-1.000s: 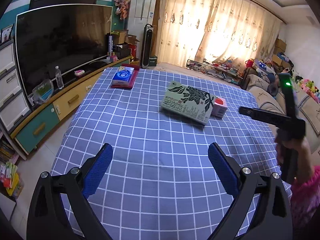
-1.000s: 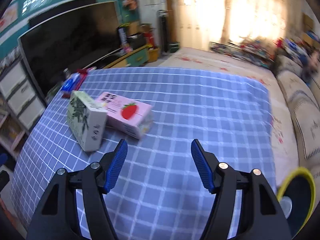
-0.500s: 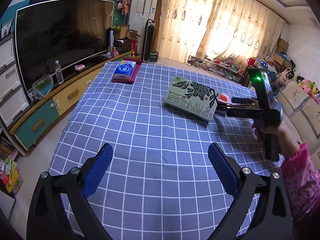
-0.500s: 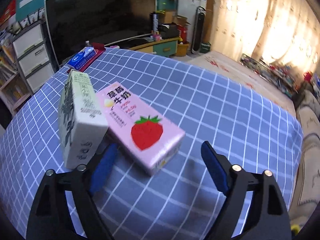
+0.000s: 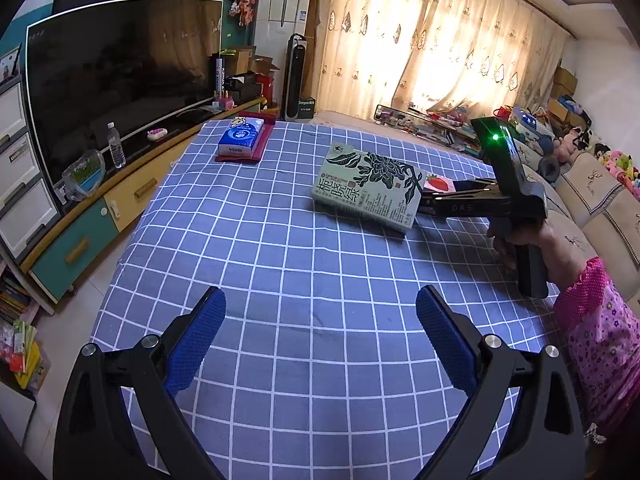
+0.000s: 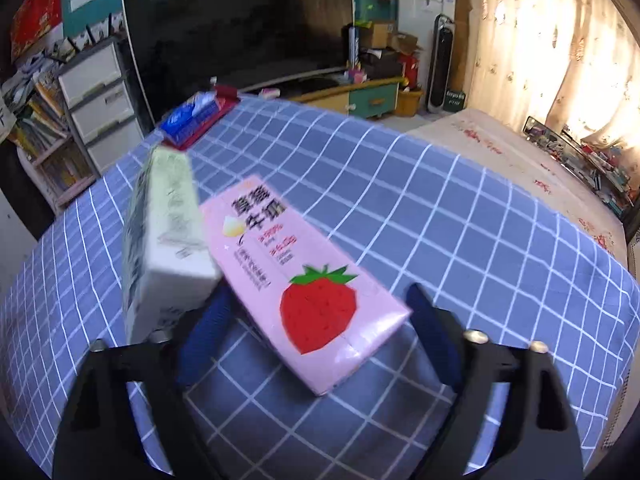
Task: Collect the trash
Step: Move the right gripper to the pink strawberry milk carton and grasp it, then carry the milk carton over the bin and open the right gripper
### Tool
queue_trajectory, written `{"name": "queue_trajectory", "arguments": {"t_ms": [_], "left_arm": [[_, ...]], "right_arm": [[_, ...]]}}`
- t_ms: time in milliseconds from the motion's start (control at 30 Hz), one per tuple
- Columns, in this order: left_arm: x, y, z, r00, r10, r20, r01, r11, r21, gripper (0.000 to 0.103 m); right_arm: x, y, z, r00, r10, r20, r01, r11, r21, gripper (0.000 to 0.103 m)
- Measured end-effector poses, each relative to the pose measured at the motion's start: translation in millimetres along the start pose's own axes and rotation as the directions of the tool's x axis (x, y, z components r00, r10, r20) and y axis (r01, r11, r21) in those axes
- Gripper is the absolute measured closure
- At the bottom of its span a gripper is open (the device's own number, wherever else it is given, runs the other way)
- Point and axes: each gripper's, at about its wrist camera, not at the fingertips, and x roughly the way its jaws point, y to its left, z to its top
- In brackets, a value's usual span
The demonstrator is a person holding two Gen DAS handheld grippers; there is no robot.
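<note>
Right jaws: right gripper (image 6: 316, 312) closing around the pink carton (image 6: 304, 280), pads apart from it.
Left jaws: left gripper (image 5: 320, 336) spread, empty.
Room: bare tablecloth (image 5: 280, 240) at 6 o'clock of the green carton (image 5: 368, 192).
Change: right gripper has advanced onto the cartons.

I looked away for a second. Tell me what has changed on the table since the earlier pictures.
The right gripper came in from the sofa side to the pink strawberry carton, which now lies between its closing jaws; the pads do not visibly press it yet. The green carton beside it, the tissue pack and the open left gripper stayed put.
</note>
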Motion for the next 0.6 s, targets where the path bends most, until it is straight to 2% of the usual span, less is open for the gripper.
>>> {"name": "queue_trajectory", "arguments": {"t_ms": [200, 367, 600], "left_arm": [[1.0, 1.8, -1.8, 1.000, -0.004, -0.012, 0.004, 1.000, -0.011, 0.008], [1.5, -0.5, -3.9, 1.000, -0.022, -0.016, 0.022, 1.000, -0.009, 0.008], [1.0, -7.0, -8.4, 0.998, -0.050, -0.022, 0.050, 0.999, -0.008, 0.008]], "right_arm": [[-23.8, 16.6, -29.0, 0.998, -0.057, -0.010, 0.056, 0.998, -0.022, 0.048], [-58.4, 20.6, -62.6, 0.997, -0.074, -0.003, 0.074, 0.997, 0.036, 0.050], [-118.7, 18.6, -123.2, 0.991, -0.122, 0.046, 0.109, 0.970, 0.215, 0.050]]}}
